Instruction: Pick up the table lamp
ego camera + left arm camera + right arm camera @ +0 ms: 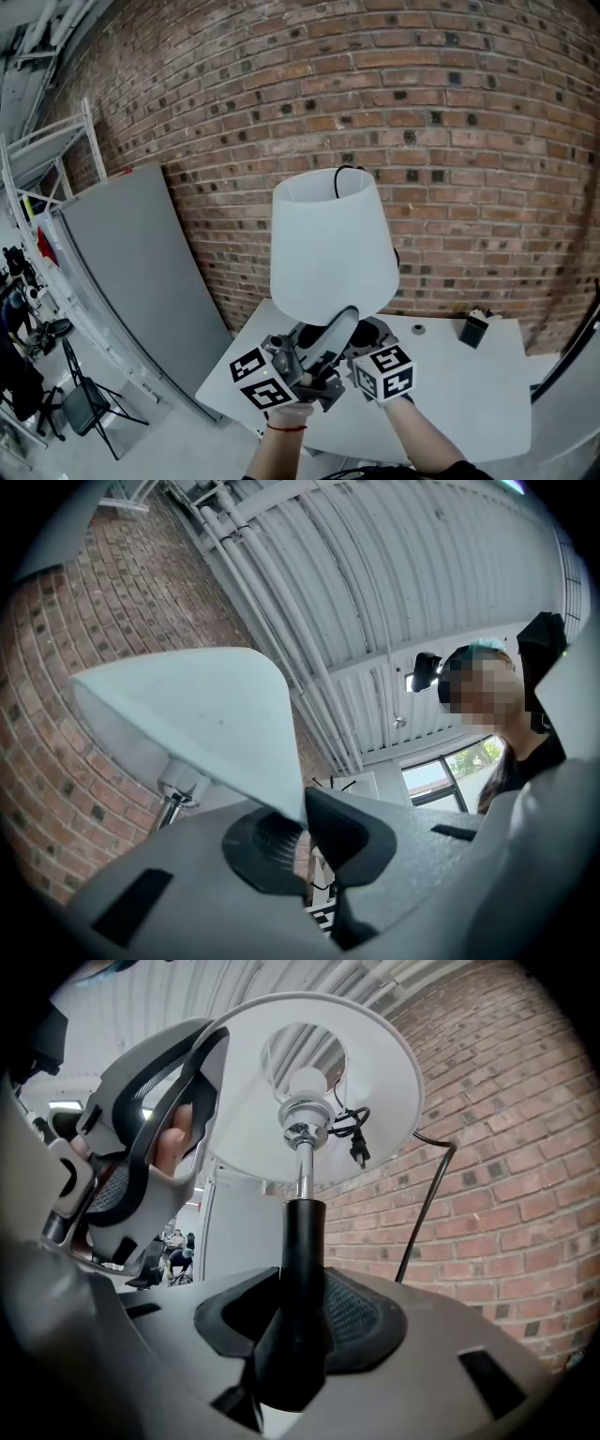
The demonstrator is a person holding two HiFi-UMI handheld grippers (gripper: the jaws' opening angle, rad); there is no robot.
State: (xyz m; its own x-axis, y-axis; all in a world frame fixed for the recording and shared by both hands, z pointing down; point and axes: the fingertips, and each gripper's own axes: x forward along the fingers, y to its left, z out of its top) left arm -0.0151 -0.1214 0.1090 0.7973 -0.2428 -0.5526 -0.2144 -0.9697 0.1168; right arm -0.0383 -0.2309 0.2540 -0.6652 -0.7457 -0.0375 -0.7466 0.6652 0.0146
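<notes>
The table lamp is held up in the air in front of a brick wall. Its white shade (328, 244) fills the middle of the head view. My left gripper (339, 326) reaches up from below, shut on the shade's lower rim. In the left gripper view the edge of the shade (197, 714) runs down between the jaws of the left gripper (302, 832). My right gripper (302, 1321) is shut on the lamp's black stem (302, 1241), under the chrome socket and the shade (375, 1082). In the head view the right gripper (364, 336) sits beside the left one.
A white table (469, 394) lies below, with a small black object (476, 328) near its back edge. A grey panel (131, 272) leans on the brick wall (469, 141) at the left. The lamp's black cord (427, 1204) hangs by the wall. A person (525, 733) is overhead.
</notes>
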